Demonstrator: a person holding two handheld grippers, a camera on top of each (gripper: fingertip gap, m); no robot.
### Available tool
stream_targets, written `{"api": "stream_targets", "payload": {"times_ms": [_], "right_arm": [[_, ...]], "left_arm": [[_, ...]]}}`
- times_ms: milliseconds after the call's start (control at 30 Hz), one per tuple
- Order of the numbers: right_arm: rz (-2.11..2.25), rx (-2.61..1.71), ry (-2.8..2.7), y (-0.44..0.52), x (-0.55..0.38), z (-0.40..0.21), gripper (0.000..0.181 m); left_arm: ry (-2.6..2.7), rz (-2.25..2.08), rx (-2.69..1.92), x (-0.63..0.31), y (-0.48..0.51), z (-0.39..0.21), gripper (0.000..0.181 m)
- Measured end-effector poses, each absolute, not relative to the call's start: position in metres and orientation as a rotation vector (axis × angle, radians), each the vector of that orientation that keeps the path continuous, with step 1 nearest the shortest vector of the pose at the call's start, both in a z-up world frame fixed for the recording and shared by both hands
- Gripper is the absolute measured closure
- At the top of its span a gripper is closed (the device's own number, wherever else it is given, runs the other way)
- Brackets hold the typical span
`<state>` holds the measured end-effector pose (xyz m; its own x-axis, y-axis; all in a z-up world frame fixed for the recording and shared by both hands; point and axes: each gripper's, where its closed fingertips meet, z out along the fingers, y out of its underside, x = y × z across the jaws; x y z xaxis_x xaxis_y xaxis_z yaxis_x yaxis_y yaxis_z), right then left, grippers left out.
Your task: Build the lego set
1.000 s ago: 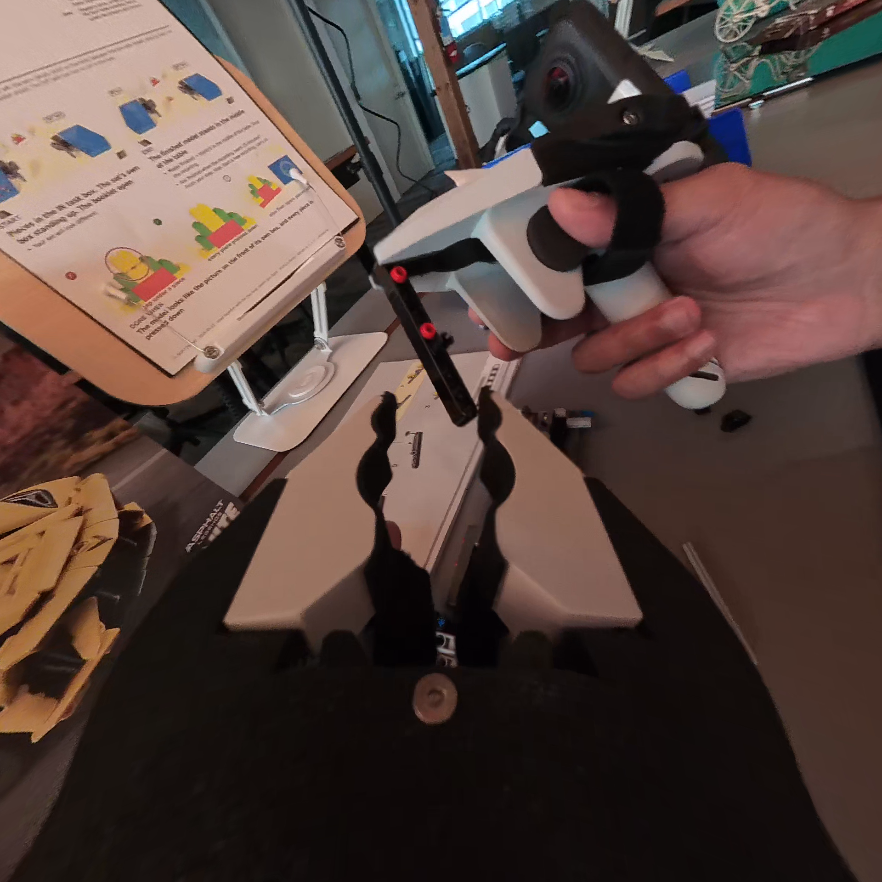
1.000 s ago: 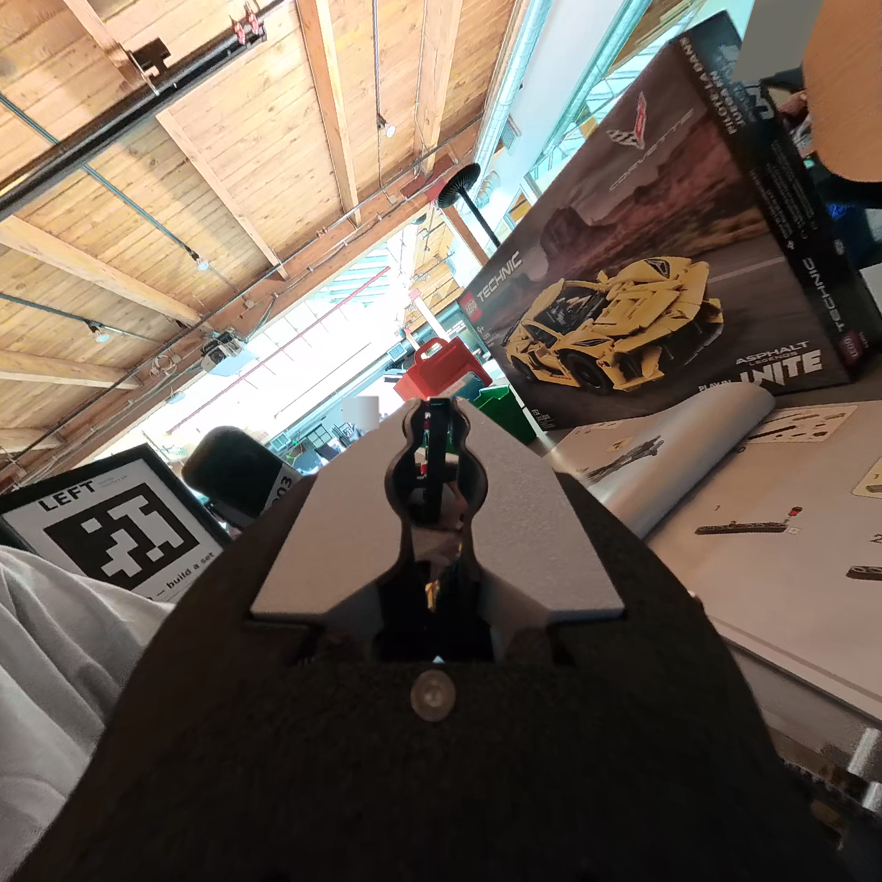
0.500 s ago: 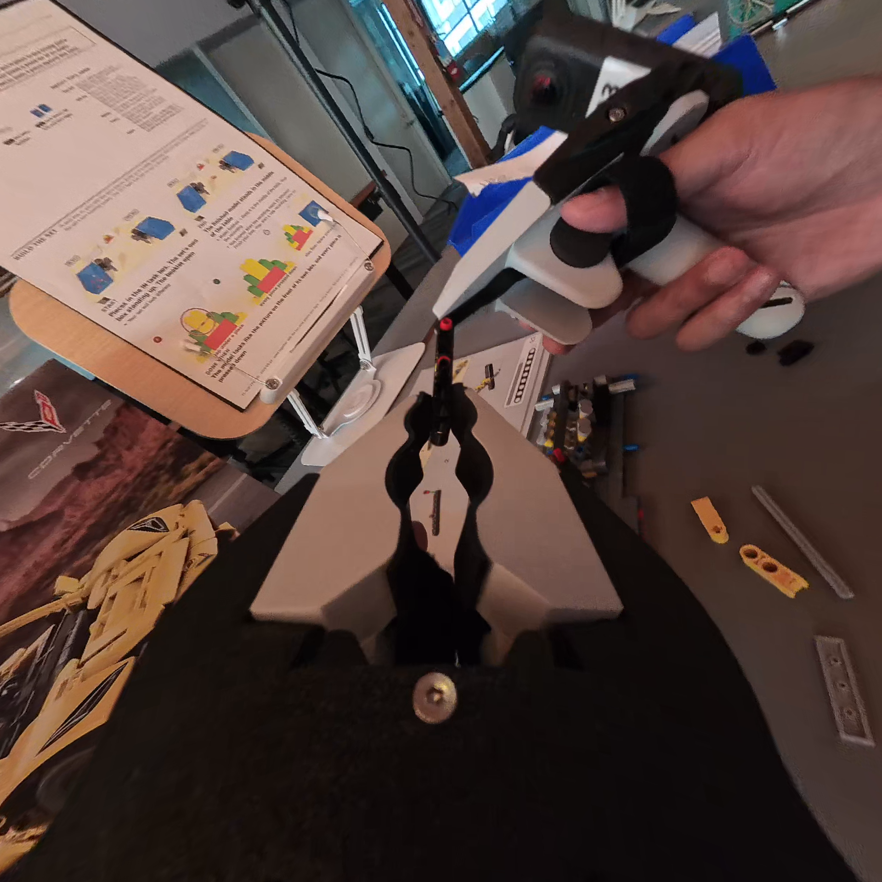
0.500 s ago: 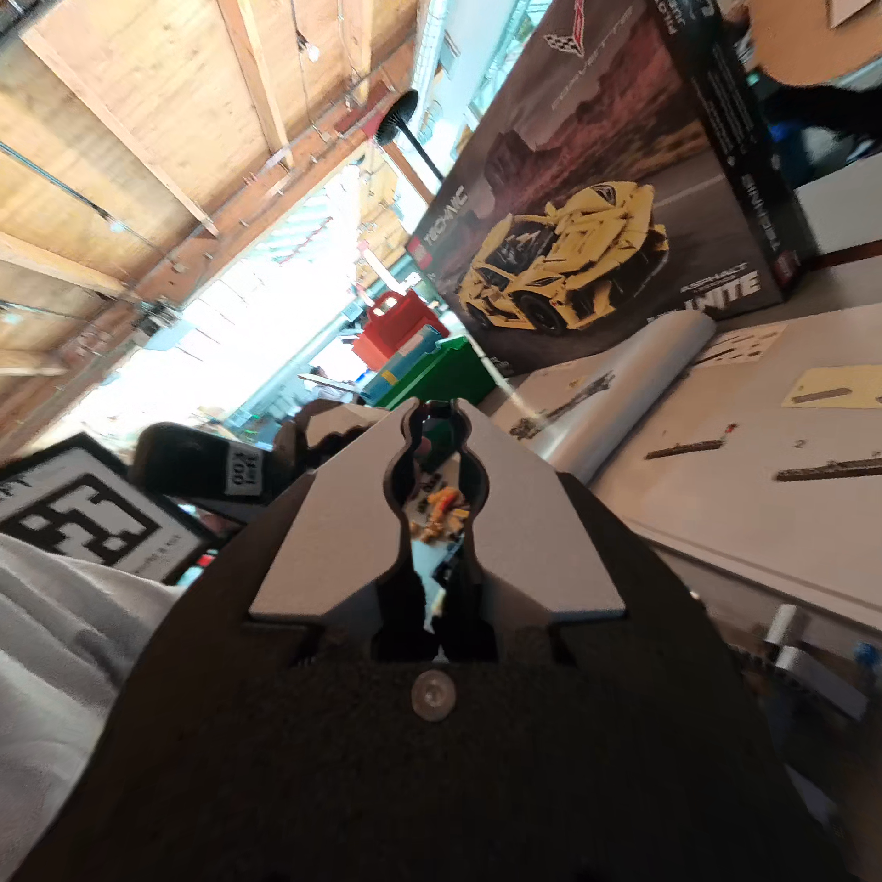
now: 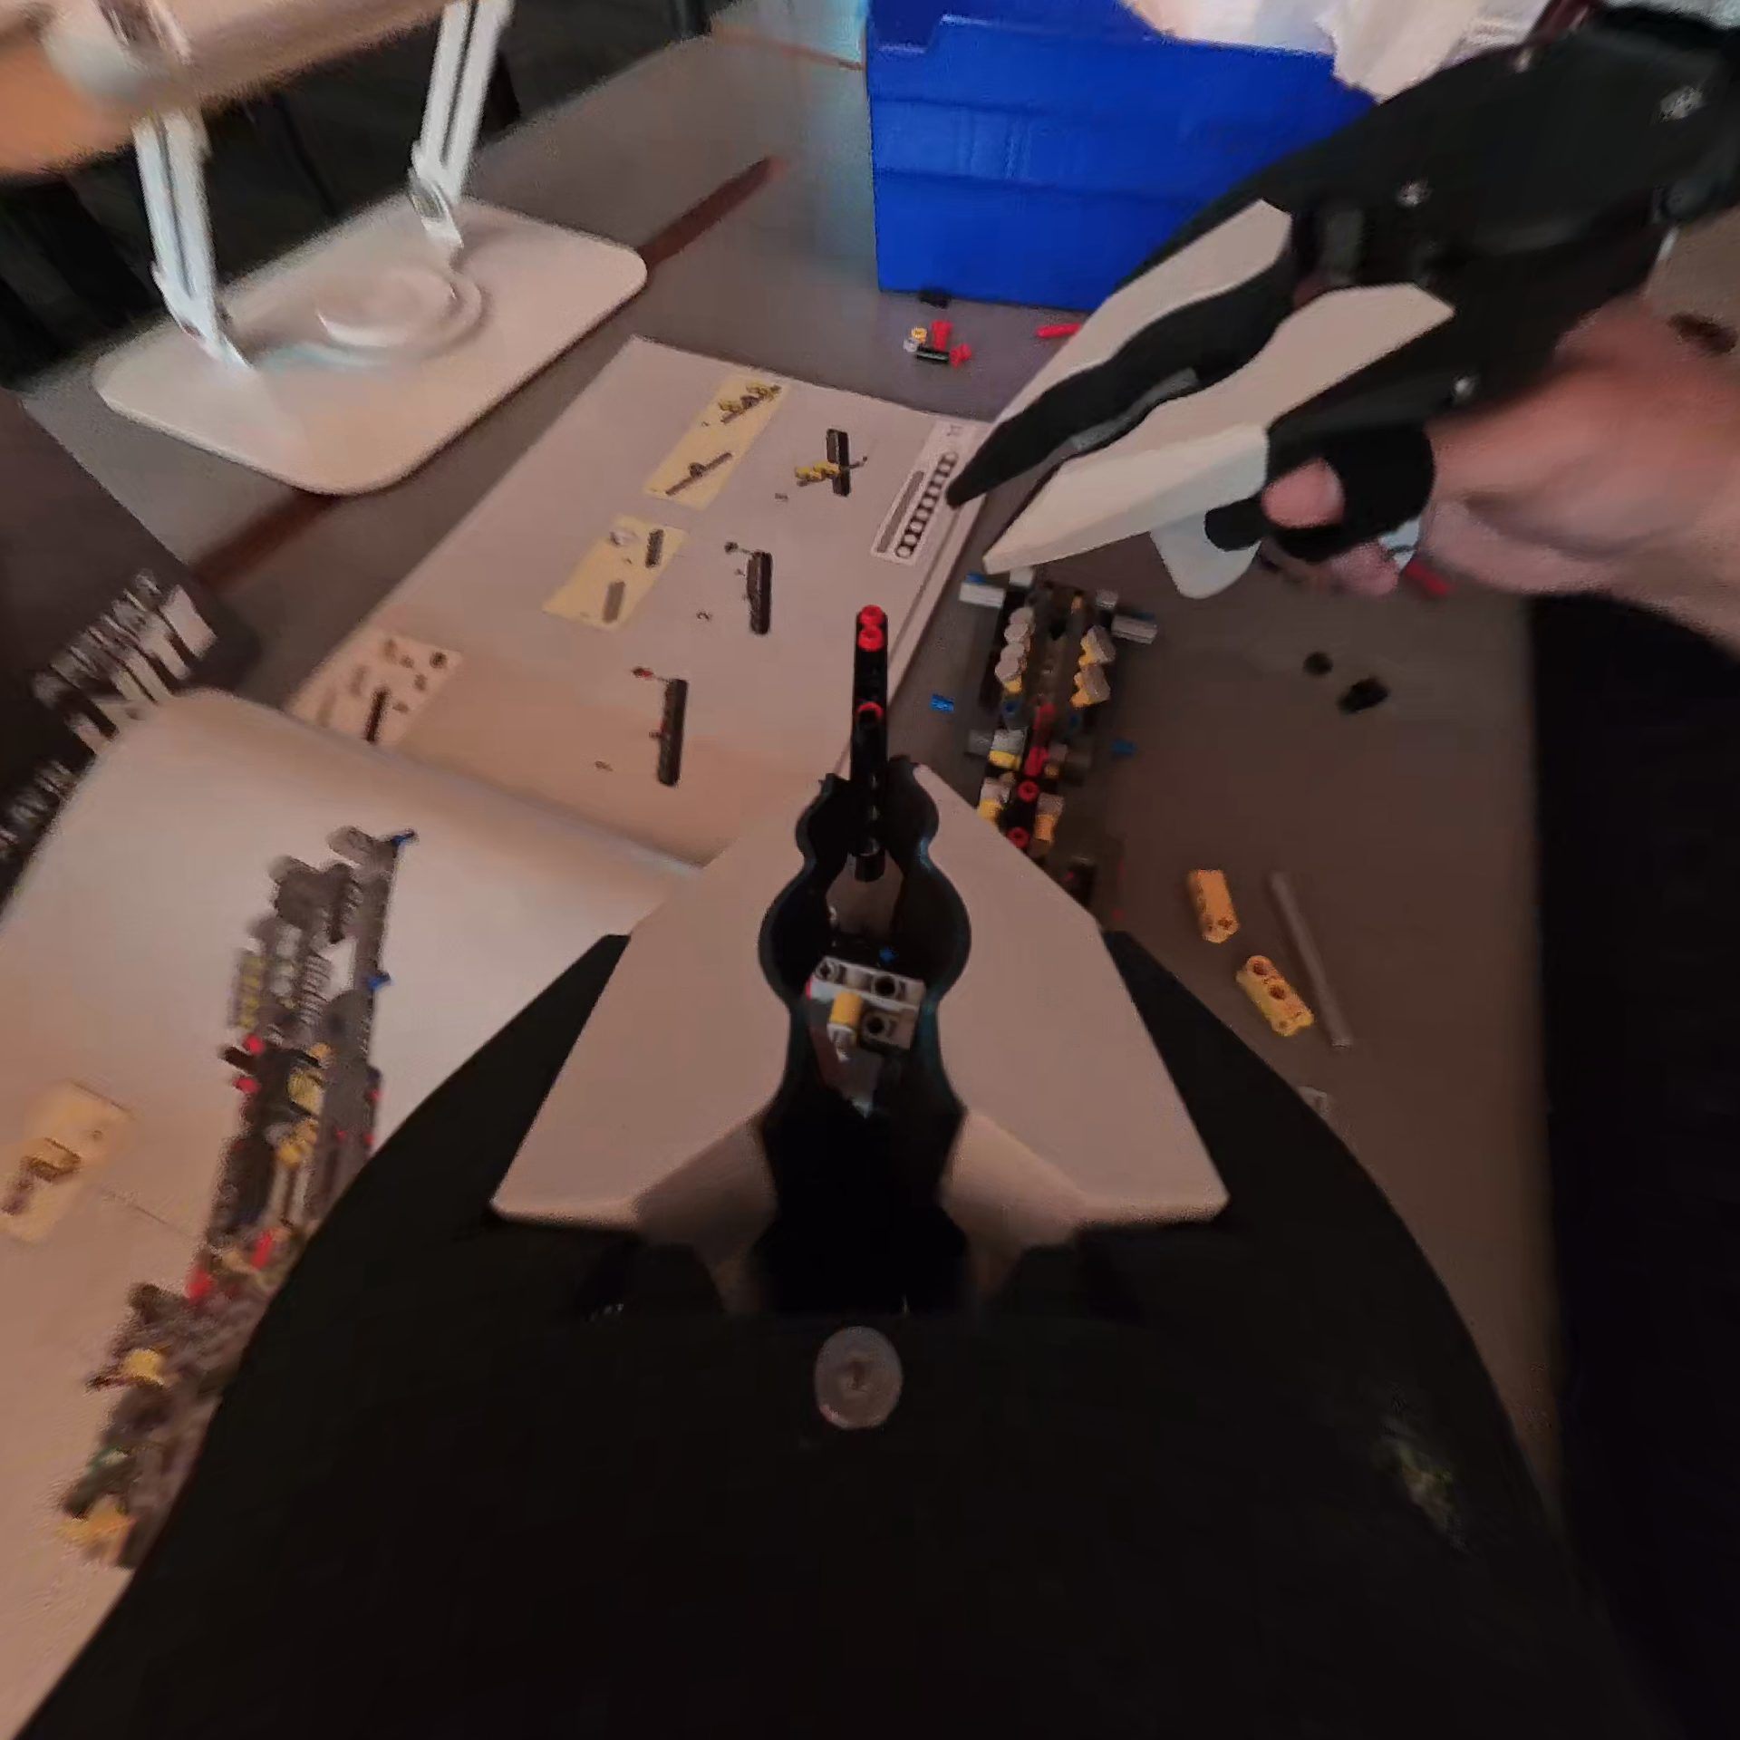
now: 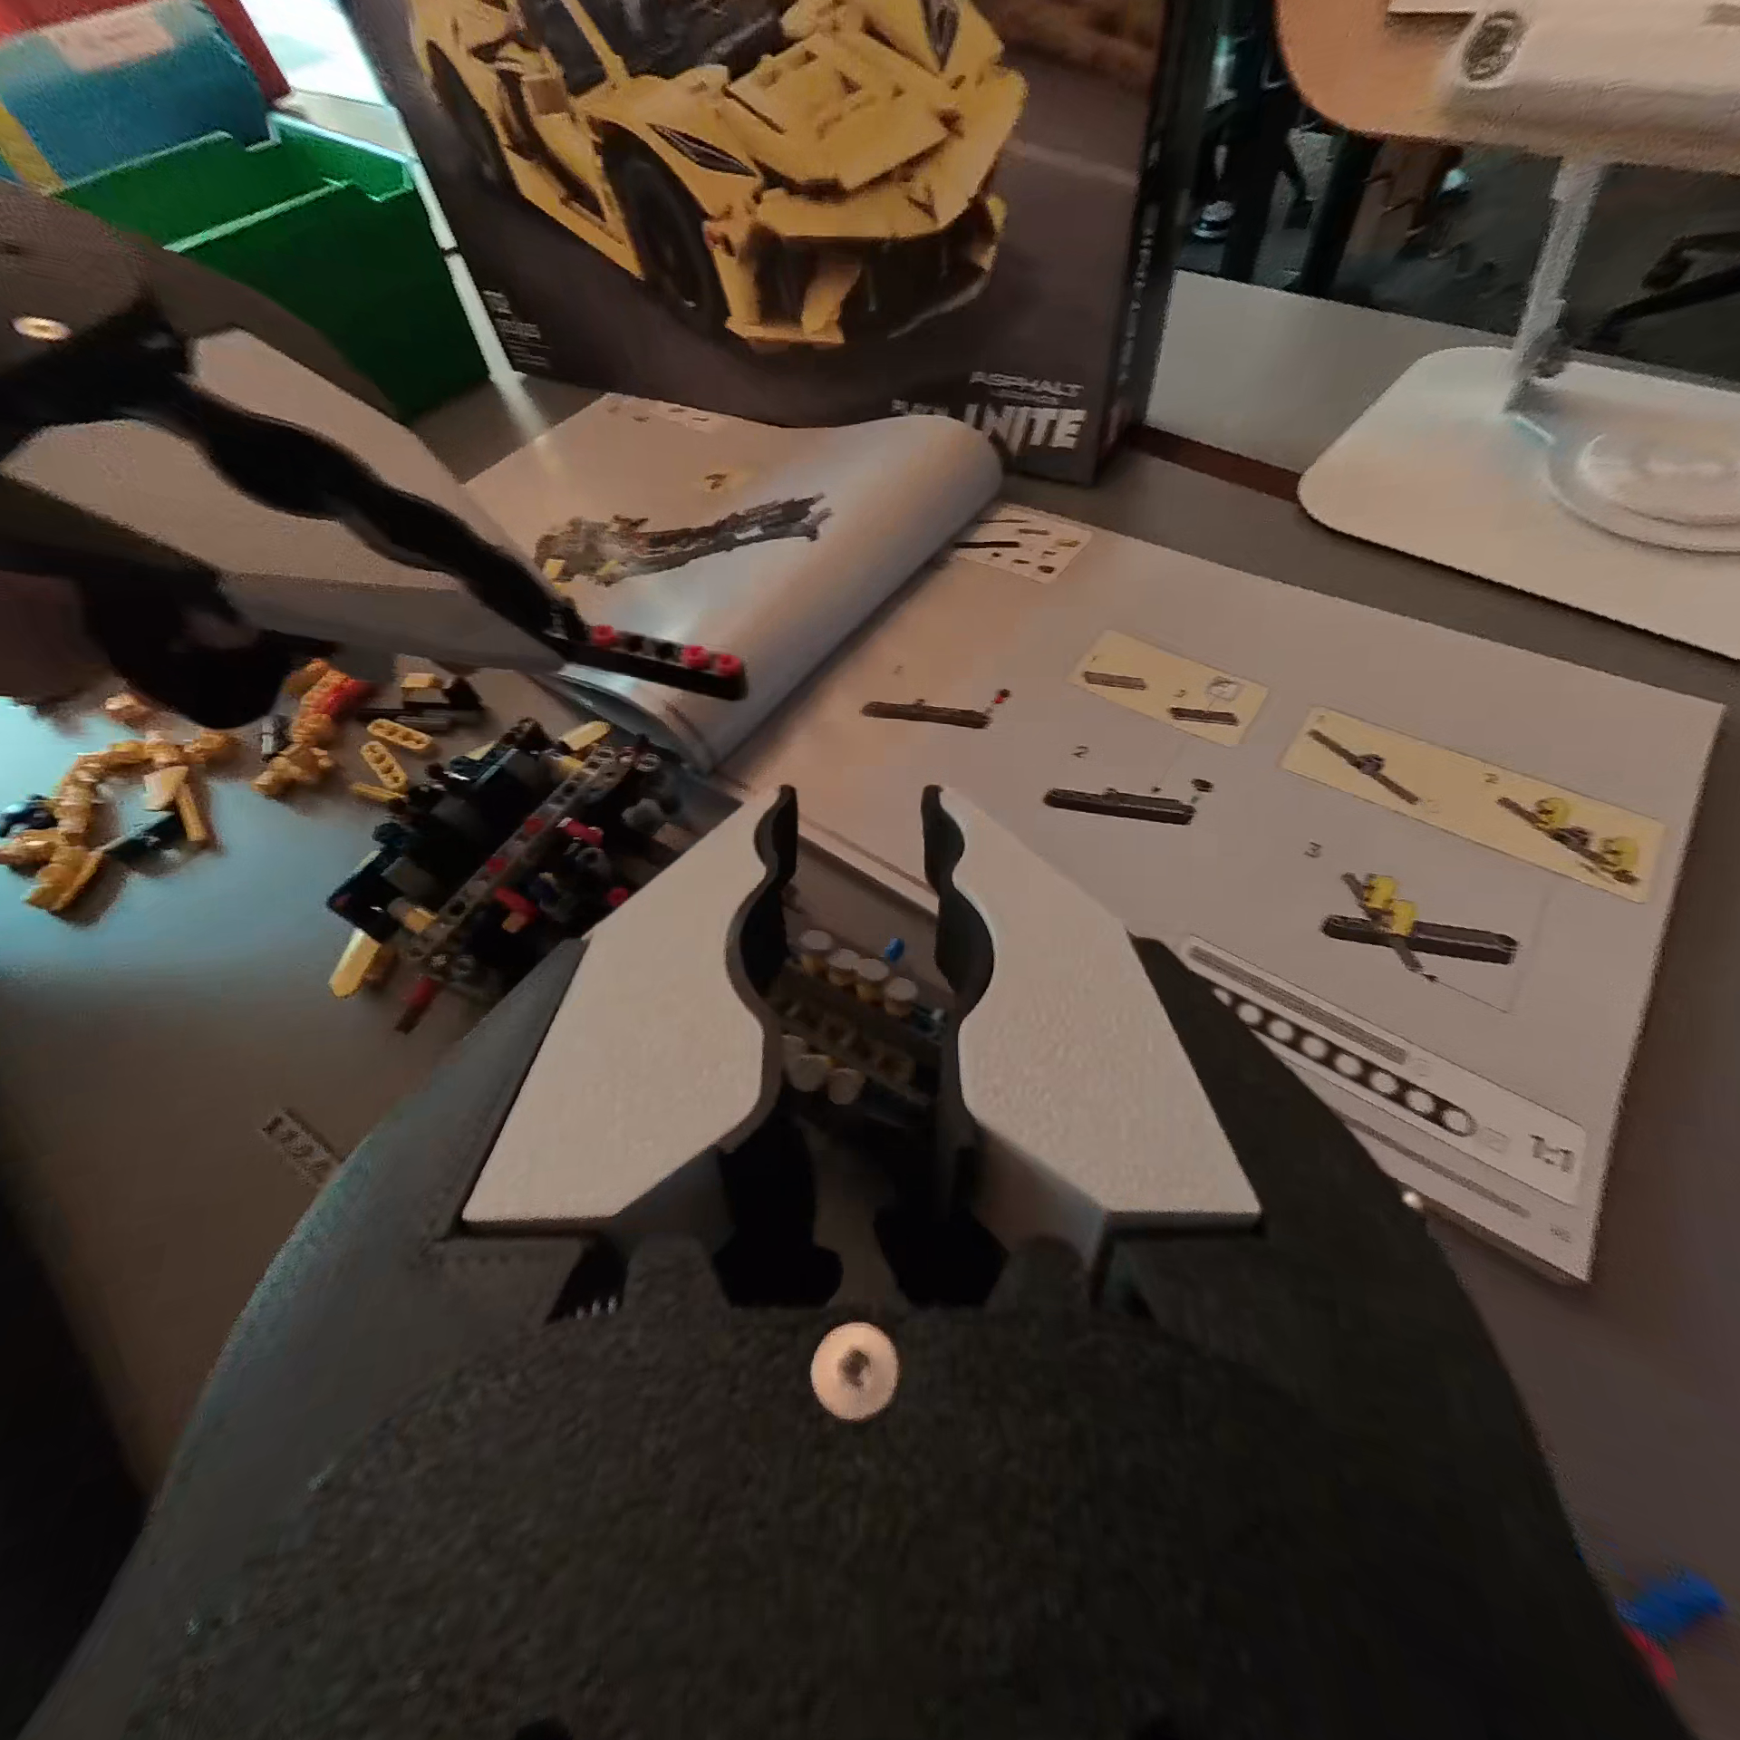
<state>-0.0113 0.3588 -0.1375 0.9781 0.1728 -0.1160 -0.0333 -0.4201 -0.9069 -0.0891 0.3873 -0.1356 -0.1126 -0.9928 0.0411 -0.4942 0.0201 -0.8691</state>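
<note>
Left claw is clamped on a black beam with red pins, held above the open instruction booklet. Right claw gapes empty over the chassis assembly. Best to align the pins squarely before pressing. Blue bin at the worktop's far edge: contents hidden.

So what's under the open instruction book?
The grey table lies under the instruction book. A partly built model sits against its edge. Anything beneath the pages is covered, so I cannot see it.
</note>
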Motion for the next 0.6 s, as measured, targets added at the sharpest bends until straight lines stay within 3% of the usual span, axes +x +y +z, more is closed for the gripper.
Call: {"api": "stream_targets", "payload": {"times_ms": [267, 600], "right_arm": [[0.367, -1.93, -0.137, 0.357, -0.036, -0.126, 0.154], [0.165, -2.006, -0.148, 0.358, -0.02, -0.142, 0.153]], "left_arm": [[1.541, -1.232, -1.799, -0.092, 0.398, -0.143, 0.175], [1.486, -1.256, -1.885, -0.092, 0.405, -0.151, 0.175]]}}
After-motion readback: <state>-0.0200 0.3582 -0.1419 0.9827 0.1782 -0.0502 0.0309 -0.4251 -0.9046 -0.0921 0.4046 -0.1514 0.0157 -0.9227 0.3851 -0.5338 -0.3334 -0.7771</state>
